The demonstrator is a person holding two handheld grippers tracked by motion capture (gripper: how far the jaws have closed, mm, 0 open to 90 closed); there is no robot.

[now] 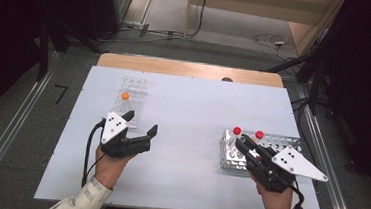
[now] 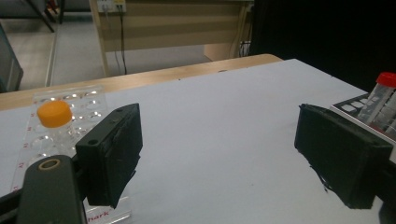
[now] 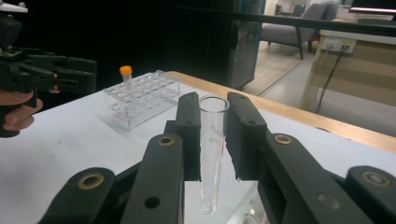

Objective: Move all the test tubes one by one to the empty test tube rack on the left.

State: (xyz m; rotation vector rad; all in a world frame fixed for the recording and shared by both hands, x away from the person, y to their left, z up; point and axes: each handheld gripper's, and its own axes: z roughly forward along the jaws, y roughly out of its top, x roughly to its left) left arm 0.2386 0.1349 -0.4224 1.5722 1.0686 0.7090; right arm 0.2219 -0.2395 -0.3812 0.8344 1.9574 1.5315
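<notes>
Rightward, the right gripper (image 3: 212, 140) pinches a clear uncapped glass tube (image 3: 211, 154) above the metal rack (image 1: 291, 141) at the table's right edge; the left gripper (image 1: 141, 126) stands spread over bare white tabletop (image 1: 193, 110).

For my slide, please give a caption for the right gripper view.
Right gripper clamps an uncapped glass tube; clear rack with an orange-capped tube behind.
</notes>
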